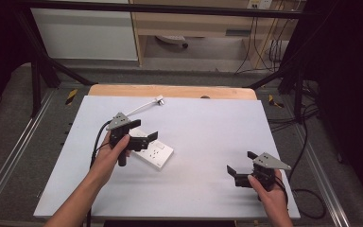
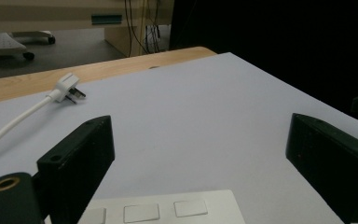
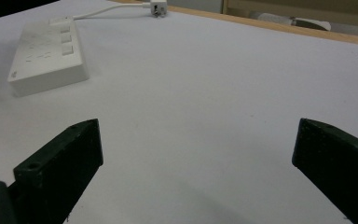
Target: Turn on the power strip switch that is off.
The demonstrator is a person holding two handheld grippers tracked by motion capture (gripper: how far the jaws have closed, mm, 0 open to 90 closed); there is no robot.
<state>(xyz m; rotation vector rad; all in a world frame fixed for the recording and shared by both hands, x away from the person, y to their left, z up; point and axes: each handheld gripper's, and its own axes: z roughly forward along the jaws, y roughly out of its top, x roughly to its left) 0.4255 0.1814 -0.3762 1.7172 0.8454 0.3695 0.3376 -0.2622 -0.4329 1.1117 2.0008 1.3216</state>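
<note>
A white rectangular plastic power strip [image 1: 153, 151] lies on the pale grey desk [image 1: 208, 127], its white cable [image 1: 139, 109] running away to a white plug [image 1: 159, 100] near the desk's far edge. The left gripper [image 1: 142, 135] hovers over the strip, fingers wide apart and empty. The right gripper [image 1: 240, 168], well to the strip's right, is likewise spread and empty. The strip looks light, rigid and smooth, best pinched across its narrow sides. No writing is legible.

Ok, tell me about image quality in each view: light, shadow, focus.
High view: even overhead light on the pale grey tabletop, dark surroundings, soft shadow beside the white rectangular power strip. Left gripper view: near black jaws blurred, white plug fairly sharp, black background at right. Right gripper view: jaws soft, the strip bright, slightly washed out.
</note>
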